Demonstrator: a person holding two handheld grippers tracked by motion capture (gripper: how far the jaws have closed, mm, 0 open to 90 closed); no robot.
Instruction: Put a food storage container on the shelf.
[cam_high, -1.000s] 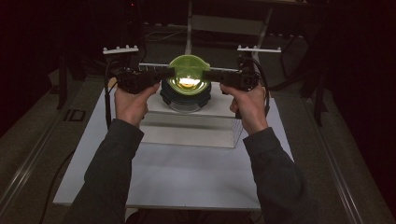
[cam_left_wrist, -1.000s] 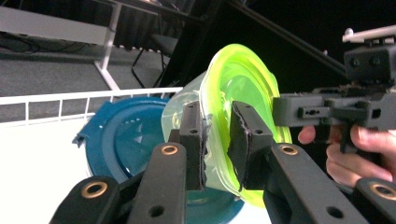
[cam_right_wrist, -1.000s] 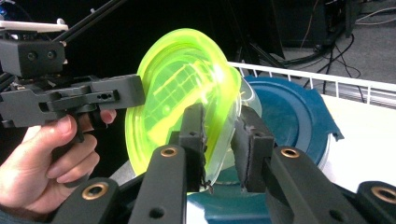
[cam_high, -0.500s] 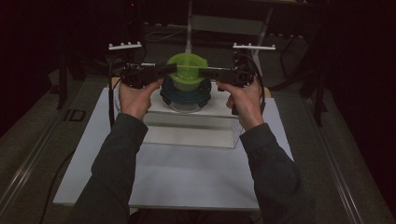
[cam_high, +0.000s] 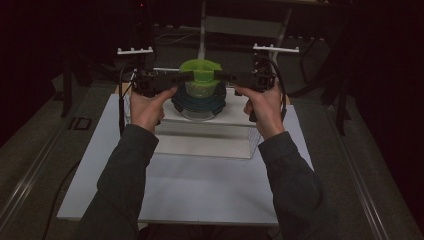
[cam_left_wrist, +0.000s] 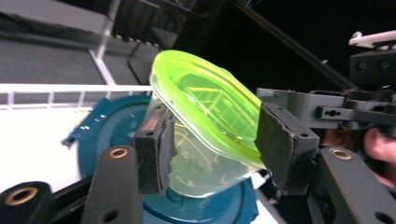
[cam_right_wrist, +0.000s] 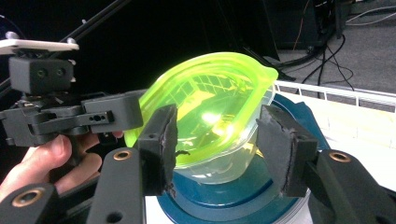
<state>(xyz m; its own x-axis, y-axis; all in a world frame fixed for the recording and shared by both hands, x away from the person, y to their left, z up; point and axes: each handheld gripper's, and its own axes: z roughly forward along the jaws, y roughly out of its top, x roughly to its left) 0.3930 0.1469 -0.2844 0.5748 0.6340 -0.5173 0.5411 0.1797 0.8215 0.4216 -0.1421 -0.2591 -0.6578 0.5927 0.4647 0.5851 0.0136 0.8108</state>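
We see the left gripper (cam_high: 175, 80) and right gripper (cam_high: 232, 79) closing in from opposite sides on a green-lidded clear container (cam_high: 200, 75). In the left gripper view the jaws look clamped on the container (cam_left_wrist: 210, 126). In the right gripper view the jaws flank it (cam_right_wrist: 210, 116); contact there we can't confirm. The container sits tilted above a stack of blue lids (cam_high: 199, 100) on a white box (cam_high: 205, 140) on the table (cam_high: 200, 190).
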